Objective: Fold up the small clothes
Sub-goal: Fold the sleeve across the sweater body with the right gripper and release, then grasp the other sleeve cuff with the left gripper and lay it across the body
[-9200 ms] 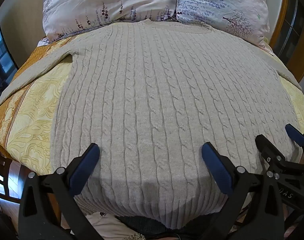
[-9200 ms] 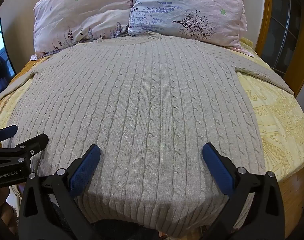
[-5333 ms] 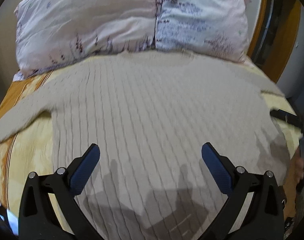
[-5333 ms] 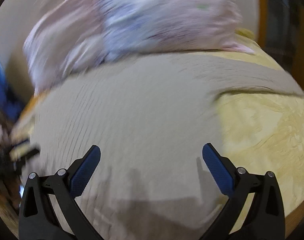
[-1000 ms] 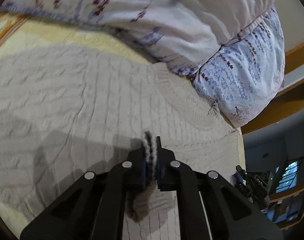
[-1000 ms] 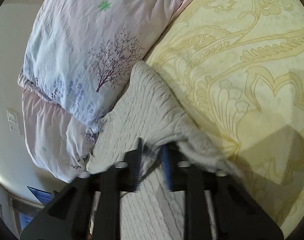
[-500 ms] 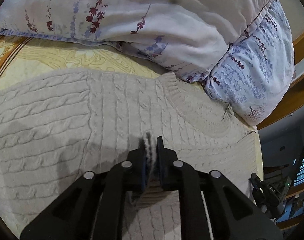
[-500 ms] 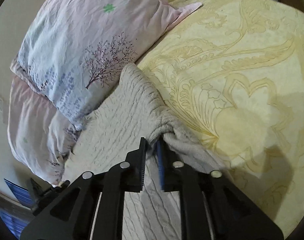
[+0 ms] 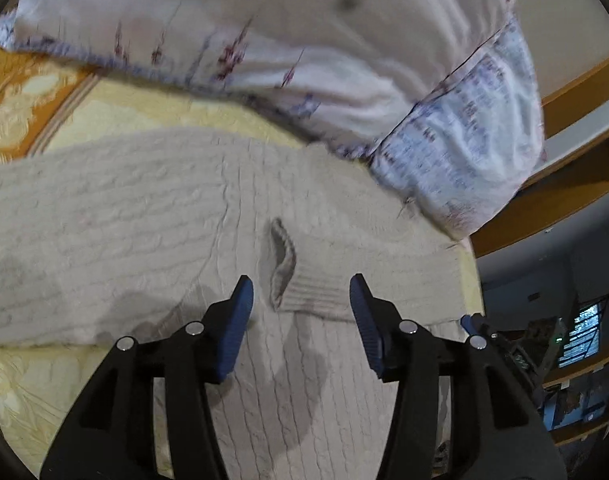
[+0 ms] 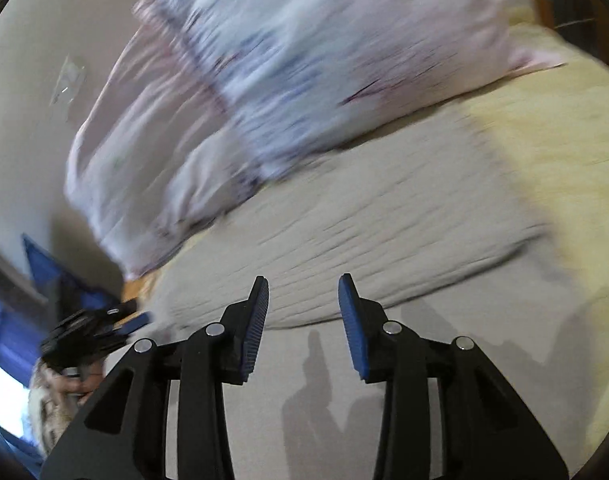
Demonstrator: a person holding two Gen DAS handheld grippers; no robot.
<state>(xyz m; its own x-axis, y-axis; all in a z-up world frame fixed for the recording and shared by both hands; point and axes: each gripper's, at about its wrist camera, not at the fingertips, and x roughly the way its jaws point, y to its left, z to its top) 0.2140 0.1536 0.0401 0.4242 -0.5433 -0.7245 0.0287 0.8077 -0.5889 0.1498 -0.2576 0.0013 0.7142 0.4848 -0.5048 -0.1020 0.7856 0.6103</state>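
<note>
This is a bedroom in a home. A bed with a yellow patterned bedspread (image 9: 116,120) carries two flowered pillows (image 9: 304,40) against a wooden headboard (image 9: 564,184), and a pale wall (image 10: 36,80) stands behind them.

Pretty blurry here, but the right gripper (image 10: 303,292) has just been opening its jaws, nothing between them, hanging over the beige knit sweater (image 10: 384,232) on the yellow bedspread (image 10: 564,128). Floral pillows (image 10: 288,64) sit behind; the left gripper (image 10: 92,332) pokes in at far left.
</note>
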